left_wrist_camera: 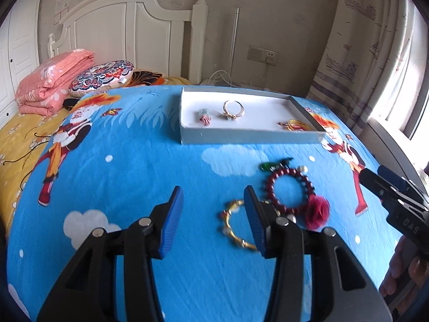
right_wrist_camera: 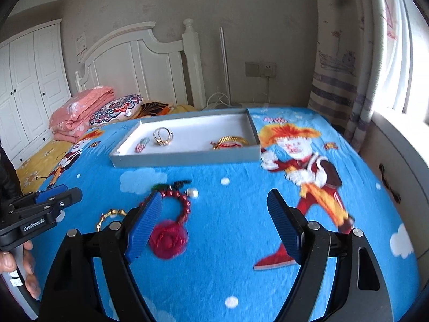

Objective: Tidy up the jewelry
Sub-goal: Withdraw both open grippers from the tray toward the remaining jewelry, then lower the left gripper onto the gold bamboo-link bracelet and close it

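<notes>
- Left tongs [left_wrist_camera: 214, 220] are spread wide with nothing between the blue pads, hanging low over the blue cartoon bedsheet [left_wrist_camera: 134, 166].
- Right tongs [right_wrist_camera: 214, 225] are spread wide too, also holding nothing. From the left wrist view you only catch them poking in at the right edge.
- Gold bangle [left_wrist_camera: 236, 225] lies on the sheet right by the left tongs' right pad, which hides part of it. Can't tell if they actually touch.
- Dark red bead bracelet [left_wrist_camera: 289, 190] lies just beside the bangle, with a fuzzy red pom-pom [left_wrist_camera: 317, 210] on it and a small green charm [left_wrist_camera: 268, 165] at its far end. In the right wrist view the right tongs' left pad covers part of the beads.
- Shallow grey box [left_wrist_camera: 249, 136] with a white inside sits further up the bed, well apart from the two loose pieces.
- In the box: a gold ring [left_wrist_camera: 233, 110] roughly mid-left, a small pink and teal piece [left_wrist_camera: 205, 116] left of it, and a gold and red bangle [left_wrist_camera: 295, 125] in the near right corner.
- Background: folded pink quilt [left_wrist_camera: 51, 83] and a round patterned cushion [left_wrist_camera: 102, 76] against the white headboard [left_wrist_camera: 128, 24].
</notes>
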`<state>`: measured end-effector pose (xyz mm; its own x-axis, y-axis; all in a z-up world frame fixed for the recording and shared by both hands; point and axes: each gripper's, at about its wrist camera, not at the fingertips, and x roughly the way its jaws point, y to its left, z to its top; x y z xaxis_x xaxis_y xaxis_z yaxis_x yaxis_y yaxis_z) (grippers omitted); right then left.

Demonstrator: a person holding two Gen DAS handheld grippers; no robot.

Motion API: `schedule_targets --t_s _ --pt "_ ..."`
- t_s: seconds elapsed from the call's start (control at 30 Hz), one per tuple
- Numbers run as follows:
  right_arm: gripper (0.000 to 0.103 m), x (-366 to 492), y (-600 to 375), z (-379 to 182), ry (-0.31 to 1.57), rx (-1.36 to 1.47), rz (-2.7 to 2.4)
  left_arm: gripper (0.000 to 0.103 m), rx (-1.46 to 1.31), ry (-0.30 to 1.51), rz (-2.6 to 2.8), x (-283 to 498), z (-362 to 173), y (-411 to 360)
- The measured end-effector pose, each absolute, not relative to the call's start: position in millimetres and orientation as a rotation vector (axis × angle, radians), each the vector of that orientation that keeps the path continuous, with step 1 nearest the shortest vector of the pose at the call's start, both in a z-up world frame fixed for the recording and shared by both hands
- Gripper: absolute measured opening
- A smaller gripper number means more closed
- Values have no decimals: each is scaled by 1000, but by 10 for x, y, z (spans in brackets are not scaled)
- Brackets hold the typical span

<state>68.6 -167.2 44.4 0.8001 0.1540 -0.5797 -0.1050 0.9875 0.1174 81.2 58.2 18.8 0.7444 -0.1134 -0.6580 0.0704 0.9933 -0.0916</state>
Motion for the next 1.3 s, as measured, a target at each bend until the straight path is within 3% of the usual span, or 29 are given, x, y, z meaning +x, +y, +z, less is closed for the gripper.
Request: schedule_targets --t_s 0.2,0.33,0.43,0.87,0.9,0.97,1.03,1.23,1.3 --pt "75 529 -1691 275 665 73 142 46 -69 774 -144 690 0 497" --pt "76 483 -1710 212 681 75 142 67 -59 798 -188 640 -112 377" --pt "78 464 -1689 174 688 65 147 75 -47 815 -196 662 -169 318" --pt "80 476 -1674 132 695 70 170 75 62 873 -208 954 -310 130" --pt "80 478 -1667 131 696 67 173 74 78 877 -203 980 -317 113" --pt "81 479 -1652 127 698 61 178 62 96 880 -212 1006 -301 77" --pt "83 480 -1643 125 698 57 183 42 129 873 -204 1007 -288 55" --pt "83 469 -1623 127 697 49 186 19 117 865 -211 993 -276 122" --pt "83 467 -1614 130 695 44 186 18 110 862 -215 973 -275 141"
